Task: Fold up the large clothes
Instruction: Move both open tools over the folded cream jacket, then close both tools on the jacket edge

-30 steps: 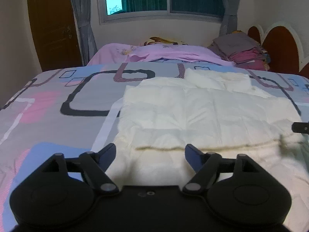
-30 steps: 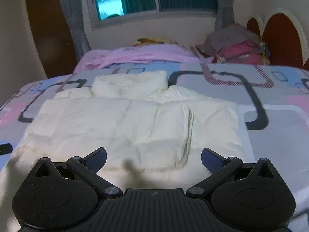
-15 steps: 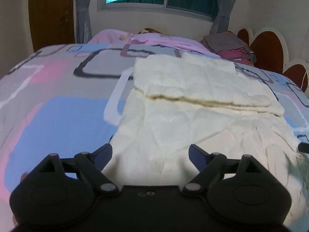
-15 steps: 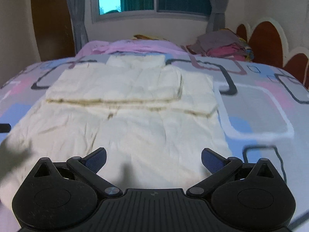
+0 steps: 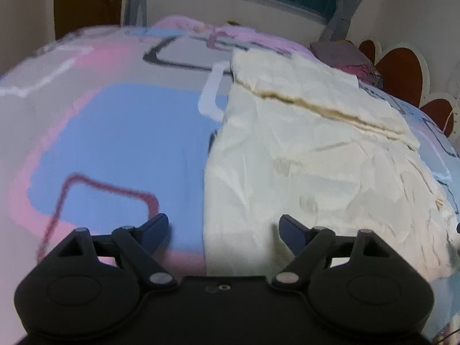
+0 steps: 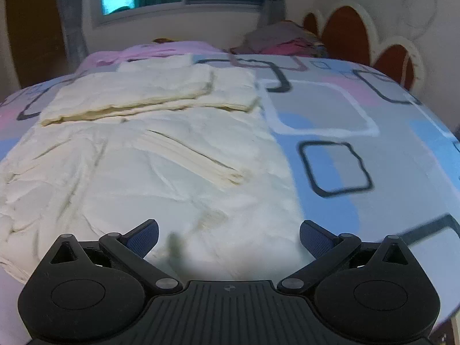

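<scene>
1. Cream garment (image 5: 310,155) lies spread on the bed (image 5: 120,132), reaching from the near edge at 6 o'clock up toward the pillows at 12 o'clock.
2. Judging by how it lies, the far part is already turned over into a flat stacked band (image 6: 138,95); the near part is one open layer, so at least one more fold seems left.
3. It is pale, thin and creased, with faint stains and a narrow pleated strip (image 6: 195,158) running across the middle.
4. Left gripper (image 5: 224,227) has its fingers spread wide and empty, hovering at the garment's left edge.
5. Right gripper (image 6: 228,233) is likewise wide apart, holding nothing, over the near right corner.
</scene>
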A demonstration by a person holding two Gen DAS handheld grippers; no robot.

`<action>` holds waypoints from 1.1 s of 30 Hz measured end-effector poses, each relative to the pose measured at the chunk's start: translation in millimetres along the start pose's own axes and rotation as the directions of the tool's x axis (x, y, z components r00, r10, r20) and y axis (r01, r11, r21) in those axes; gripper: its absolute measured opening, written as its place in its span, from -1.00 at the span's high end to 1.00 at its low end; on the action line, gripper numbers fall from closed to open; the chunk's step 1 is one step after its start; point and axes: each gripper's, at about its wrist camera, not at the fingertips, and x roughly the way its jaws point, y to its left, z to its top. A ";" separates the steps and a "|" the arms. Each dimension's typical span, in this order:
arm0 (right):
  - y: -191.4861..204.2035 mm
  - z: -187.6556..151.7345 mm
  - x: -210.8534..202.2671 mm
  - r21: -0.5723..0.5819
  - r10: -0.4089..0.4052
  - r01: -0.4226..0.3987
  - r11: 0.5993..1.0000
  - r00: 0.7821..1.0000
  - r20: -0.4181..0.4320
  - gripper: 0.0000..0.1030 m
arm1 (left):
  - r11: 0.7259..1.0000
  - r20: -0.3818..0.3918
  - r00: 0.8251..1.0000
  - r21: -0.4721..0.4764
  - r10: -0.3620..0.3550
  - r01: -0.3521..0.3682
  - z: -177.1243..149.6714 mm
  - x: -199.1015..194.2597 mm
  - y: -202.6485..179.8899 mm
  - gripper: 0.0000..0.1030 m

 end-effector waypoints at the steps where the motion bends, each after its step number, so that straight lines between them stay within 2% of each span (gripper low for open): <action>1: -2.7 -2.1 -1.5 0.010 -0.009 0.009 1.000 1.000 -0.002 -1.00 | 1.000 -0.018 1.000 -0.014 -0.020 0.019 -2.2 2.6 1.1 -0.51; 5: -18.0 -12.1 -5.6 0.051 -0.033 0.034 0.998 0.999 -0.020 -1.00 | 0.996 -0.072 0.994 -0.039 -0.078 0.076 -11.6 12.9 0.4 -0.35; 11: -39.4 -21.1 3.1 0.101 -0.036 0.041 0.994 0.998 -0.050 -1.00 | 0.997 -0.076 0.994 -0.026 -0.078 0.076 -13.4 21.0 -5.3 -0.38; 13: -44.9 -23.8 10.9 0.136 -0.017 0.027 0.990 0.997 -0.072 -1.00 | 0.997 -0.084 0.993 -0.029 -0.077 0.075 -11.9 22.5 -6.3 -0.47; 17: -52.9 -28.6 23.1 0.208 0.055 -0.032 0.978 0.992 -0.110 -0.99 | 0.998 -0.090 0.994 -0.036 -0.062 0.059 -11.0 24.6 -9.7 -0.51; 20: -56.5 -30.7 25.7 0.243 0.106 -0.075 0.967 0.988 -0.115 -0.58 | 0.998 -0.080 0.996 -0.030 -0.049 0.047 -13.7 23.2 -12.2 -0.44; 22: -53.2 -28.5 25.4 0.225 0.125 -0.096 0.970 0.985 -0.119 -0.34 | 0.998 -0.077 0.995 -0.032 -0.057 0.055 -15.4 20.9 -12.7 -0.17; 23: -51.6 -26.8 24.7 0.216 0.130 -0.101 0.971 0.984 -0.124 -0.24 | 0.997 -0.080 0.995 -0.037 -0.065 0.062 -15.3 20.4 -12.6 -0.09; 25: -49.0 -24.3 24.7 0.213 0.151 -0.120 0.970 0.980 -0.133 -0.04 | 0.995 -0.093 0.992 -0.051 -0.088 0.083 -15.1 19.9 -12.8 0.28; 27: -48.3 -21.6 24.2 0.222 0.184 -0.150 0.964 0.973 -0.140 0.32 | 0.992 -0.108 0.987 -0.064 -0.115 0.109 -13.3 20.4 -13.7 0.55; 30: -43.9 -17.0 22.5 0.205 0.190 -0.158 0.966 0.971 -0.147 0.43 | 0.990 -0.122 0.984 -0.073 -0.133 0.125 -8.5 19.8 -15.4 0.75; 33: -44.7 -11.8 18.0 0.197 0.203 -0.174 0.965 0.970 -0.138 0.48 | 0.987 -0.118 0.983 -0.086 -0.144 0.134 -3.2 16.2 -14.4 0.83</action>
